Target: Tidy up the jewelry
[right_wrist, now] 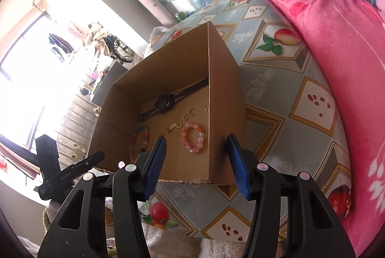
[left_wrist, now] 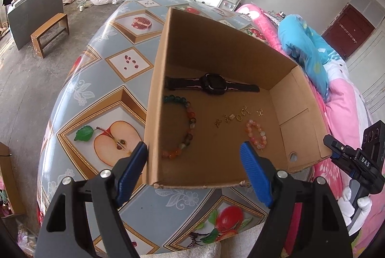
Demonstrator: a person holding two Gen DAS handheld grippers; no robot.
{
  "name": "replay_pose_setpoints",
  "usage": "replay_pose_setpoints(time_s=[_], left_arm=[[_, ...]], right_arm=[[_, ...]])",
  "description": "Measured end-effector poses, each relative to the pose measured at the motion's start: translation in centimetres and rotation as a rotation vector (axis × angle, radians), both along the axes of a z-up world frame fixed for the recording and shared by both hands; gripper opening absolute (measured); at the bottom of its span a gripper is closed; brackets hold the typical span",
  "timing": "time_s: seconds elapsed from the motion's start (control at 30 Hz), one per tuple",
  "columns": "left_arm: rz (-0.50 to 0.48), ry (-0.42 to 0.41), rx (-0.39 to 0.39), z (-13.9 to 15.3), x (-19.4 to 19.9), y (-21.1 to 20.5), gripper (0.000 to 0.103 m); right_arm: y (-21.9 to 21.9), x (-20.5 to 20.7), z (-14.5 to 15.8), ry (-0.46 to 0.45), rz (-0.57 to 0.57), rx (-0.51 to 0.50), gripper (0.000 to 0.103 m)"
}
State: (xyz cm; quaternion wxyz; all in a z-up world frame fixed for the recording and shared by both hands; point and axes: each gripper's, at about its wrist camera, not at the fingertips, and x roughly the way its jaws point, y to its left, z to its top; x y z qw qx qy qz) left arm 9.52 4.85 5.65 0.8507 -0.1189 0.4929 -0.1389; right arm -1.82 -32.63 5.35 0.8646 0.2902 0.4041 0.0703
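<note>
An open cardboard box (left_wrist: 211,41) stands on the fruit-print table (left_wrist: 113,94). Inside lie a black watch (left_wrist: 213,85), a long multicolour bead bracelet (left_wrist: 187,128), a small pink bead bracelet (left_wrist: 257,135) and small gold pieces (left_wrist: 232,118). My left gripper (left_wrist: 195,164) is open and empty, above the box's near left corner. My right gripper (right_wrist: 197,159) is open and empty, above the box's near right wall (right_wrist: 223,99). In the right wrist view I also see the watch (right_wrist: 166,101), the pink bracelet (right_wrist: 193,137) and the gold pieces (right_wrist: 179,124).
A pink blanket (right_wrist: 336,60) and a blue quilt (left_wrist: 305,46) lie on the bed beside the table. A wooden stool (left_wrist: 49,32) stands on the floor at left. The right gripper shows at the left wrist view's right edge (left_wrist: 351,156).
</note>
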Motion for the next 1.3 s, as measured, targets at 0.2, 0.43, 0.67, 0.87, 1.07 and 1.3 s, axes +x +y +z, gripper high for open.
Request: replay_pose_setpoints(time_s=[0.2,0.43,0.67,0.87,1.07,1.3], left_arm=[[0.017,0.010,0.023,0.2,-1.0,-0.3,0.076],[0.017,0.013,0.007,0.1,-2.0,-0.1,0.076],[0.004,-0.025,0.013,0.0,-2.5,0.1,0.076],[0.010,-0.178,0.075,1.3,-4.7,0.3,0.077],[0.043,-0.427,0.186,4.6,-9.7,-0.5,0.092],[0.090,-0.466,0.247,4.6,-12.5,-2.5,0.098]], right_arm=[[0.0,-0.7,-0.2,-0.008,0.002,0.011,0.051],[0.1,-1.8,-0.3,-0.004,-0.010,0.027,0.051],[1.0,-2.3,-0.3,0.000,-0.029,-0.001,0.051],[1.7,-3.6,0.7,-0.048,-0.064,-0.055,0.051],[5.0,-7.9,3.8,-0.209,-0.111,-0.251,0.063],[9.9,-10.5,3.9,-0.280,-0.063,-0.410,0.076]])
